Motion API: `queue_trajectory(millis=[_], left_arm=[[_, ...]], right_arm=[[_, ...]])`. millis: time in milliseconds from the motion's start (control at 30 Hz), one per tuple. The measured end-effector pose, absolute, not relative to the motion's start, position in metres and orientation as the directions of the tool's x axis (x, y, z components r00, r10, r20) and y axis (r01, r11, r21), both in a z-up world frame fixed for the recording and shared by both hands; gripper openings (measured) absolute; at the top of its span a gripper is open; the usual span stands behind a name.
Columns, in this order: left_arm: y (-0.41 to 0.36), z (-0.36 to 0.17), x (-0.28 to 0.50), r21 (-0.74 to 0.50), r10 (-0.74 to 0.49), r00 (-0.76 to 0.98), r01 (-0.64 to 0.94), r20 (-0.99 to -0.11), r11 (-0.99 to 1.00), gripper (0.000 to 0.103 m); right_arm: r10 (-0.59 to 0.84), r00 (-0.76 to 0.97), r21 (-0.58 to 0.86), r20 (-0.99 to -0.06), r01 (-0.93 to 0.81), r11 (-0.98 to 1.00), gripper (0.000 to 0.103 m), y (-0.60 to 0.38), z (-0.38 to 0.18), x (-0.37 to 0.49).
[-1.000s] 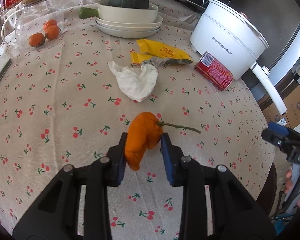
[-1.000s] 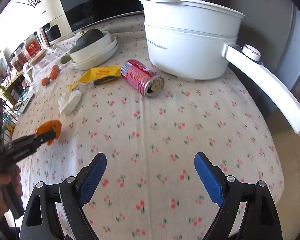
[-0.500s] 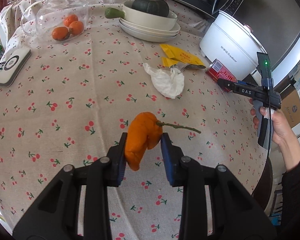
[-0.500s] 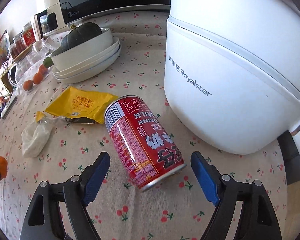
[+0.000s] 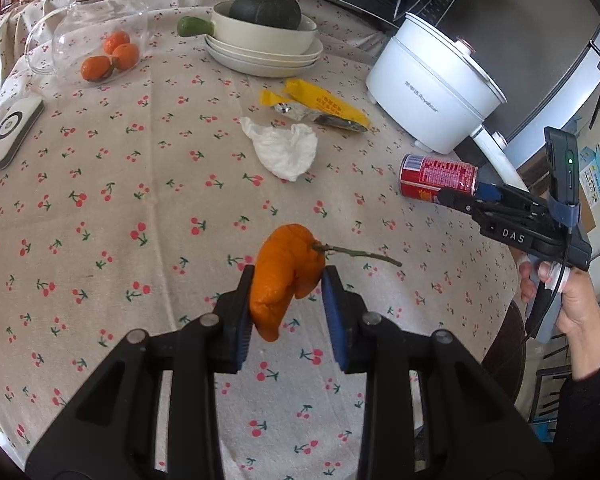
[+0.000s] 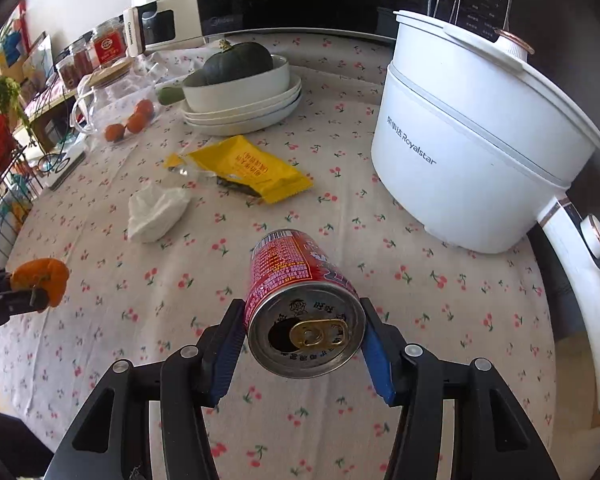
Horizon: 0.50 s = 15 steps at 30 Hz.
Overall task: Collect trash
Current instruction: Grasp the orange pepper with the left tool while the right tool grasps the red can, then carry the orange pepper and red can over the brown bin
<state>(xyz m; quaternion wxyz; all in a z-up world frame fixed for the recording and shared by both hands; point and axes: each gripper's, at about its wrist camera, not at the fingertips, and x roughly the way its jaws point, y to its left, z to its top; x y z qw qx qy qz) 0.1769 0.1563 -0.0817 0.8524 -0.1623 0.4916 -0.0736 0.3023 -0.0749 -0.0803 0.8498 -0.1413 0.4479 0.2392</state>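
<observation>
Orange peel [image 5: 286, 276] sits clamped in your left claw [image 5: 288, 312]; your right claw [image 6: 302, 344] grips the red can [image 6: 300, 304], near the white pot [image 6: 468, 160].

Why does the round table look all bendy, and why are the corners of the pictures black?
Both wrist views use fisheye lenses: in the left wrist view the cherry-print tablecloth bulges like a dome and the corners go black; in the right wrist view the white electric pot's handle curves, while the red drink can near the lens looks huge and sharp.
</observation>
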Motion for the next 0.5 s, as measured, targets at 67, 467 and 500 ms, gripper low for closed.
queue_trajectory(millis=[67, 467, 500], left_arm=[[0.144, -0.083, 0.173, -0.348, -0.294, 0.492, -0.018, -0.819, 0.937, 0.034], [0.082, -0.063, 0.152, -0.336, -0.328, 0.486, 0.074, -0.81, 0.939, 0.034], [0.076, -0.061, 0.149, -0.335, -0.333, 0.486, 0.086, -0.808, 0.938, 0.034]], right_arm=[[0.264, 0.482, -0.044, -0.835, -0.537, 0.843, 0.056, -0.077, -0.077, 0.278], [0.222, 0.509, -0.02, -0.832, -0.428, 0.904, 0.054, -0.13, -0.06, 0.182], [0.221, 0.513, -0.018, -0.829, -0.42, 0.907, 0.054, -0.135, -0.058, 0.177]])
